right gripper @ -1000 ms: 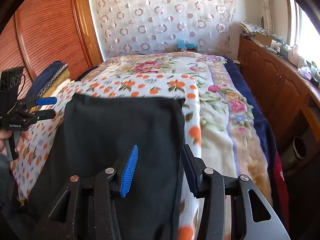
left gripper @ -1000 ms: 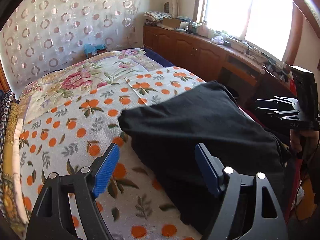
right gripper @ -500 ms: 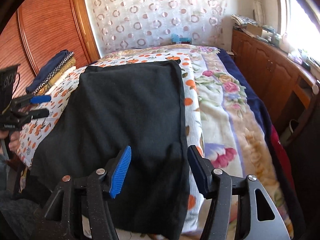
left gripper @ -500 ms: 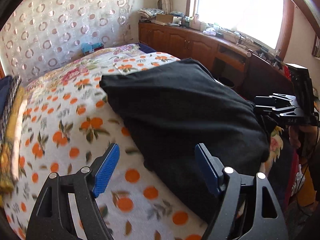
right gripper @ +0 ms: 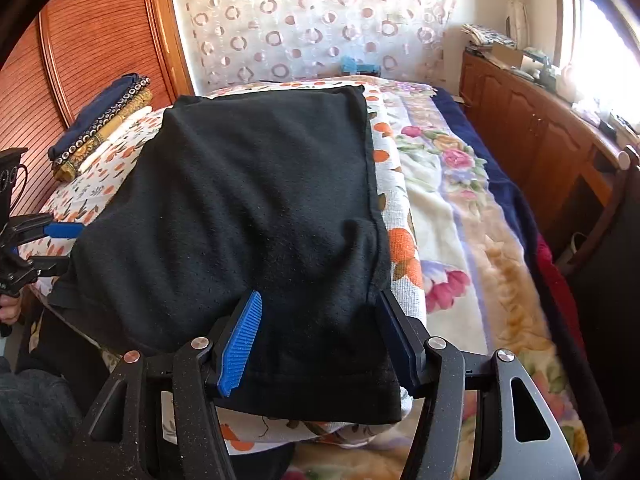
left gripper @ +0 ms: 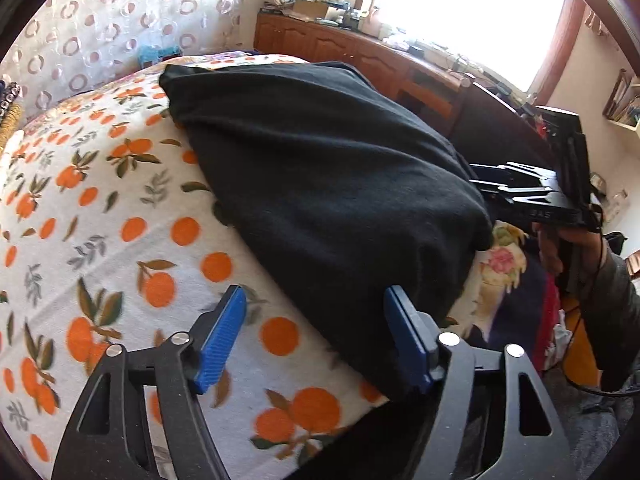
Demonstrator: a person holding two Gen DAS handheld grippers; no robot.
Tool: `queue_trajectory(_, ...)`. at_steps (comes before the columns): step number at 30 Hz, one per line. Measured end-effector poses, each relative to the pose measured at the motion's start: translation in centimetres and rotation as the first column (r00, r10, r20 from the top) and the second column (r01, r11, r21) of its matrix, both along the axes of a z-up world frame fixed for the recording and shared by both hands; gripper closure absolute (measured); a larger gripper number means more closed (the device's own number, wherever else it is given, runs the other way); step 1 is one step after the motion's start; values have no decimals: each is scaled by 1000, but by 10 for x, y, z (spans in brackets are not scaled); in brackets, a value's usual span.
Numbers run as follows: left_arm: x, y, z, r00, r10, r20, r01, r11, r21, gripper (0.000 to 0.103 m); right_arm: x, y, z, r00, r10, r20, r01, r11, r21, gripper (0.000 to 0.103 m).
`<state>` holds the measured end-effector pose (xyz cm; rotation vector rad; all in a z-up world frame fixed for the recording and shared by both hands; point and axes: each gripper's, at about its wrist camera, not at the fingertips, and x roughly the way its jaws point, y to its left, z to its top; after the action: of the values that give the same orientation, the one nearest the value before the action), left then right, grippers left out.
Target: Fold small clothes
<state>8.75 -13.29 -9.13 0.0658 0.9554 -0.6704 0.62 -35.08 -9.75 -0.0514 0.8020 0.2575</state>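
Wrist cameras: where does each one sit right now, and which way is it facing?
Left wrist view: sits on the left tongs, open over the orange-print sheet, facing the window side; the right tongs and hand show at right.
Right wrist view: sits on the right tongs, open astride the black garment's near corner, facing the curtained wall; the left tongs show at left.
Shared: black garment, sheet, curtain, wooden cabinets.

Left claw (left gripper: 316, 336) and right claw (right gripper: 320, 336) both gape wide, holding nothing.
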Motion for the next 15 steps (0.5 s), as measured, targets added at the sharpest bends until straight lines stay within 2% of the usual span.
queue_trajectory(6,-8,-12,-3,1000,-11,8,11,1000,16,44,-7,6,-3,1000,30,2,-30,1000,-8,42)
queue_trajectory(7,-7,-12,-2,1000,-11,3,11,1000,12,49,-9,9,-3,999,38,2,-38,999,-11,42)
queue_trajectory(8,-8,-13,-2,1000,-18,-3,18,1000,8,59,-10,9,-4,999,43,3,-43,999,-16,42)
queue_trajectory(10,-10,-16,-2,1000,-29,-11,30,1000,10,71,-13,7,-4,999,49,5,-49,998,-35,42)
queue_trajectory(11,-10,-18,0,1000,-29,-2,29,999,21,85,-13,6,-4,999,48,6,-48,998,-33,42)
queue_trajectory(12,-11,-19,3,1000,-25,14,25,999,27,87,-13,5,-3,999,46,5,-46,999,-22,42)
queue_trajectory(15,-11,-17,21,999,-27,30,27,999,-26,91,-17,3,4,998,54,25,-54,999,-3,42)
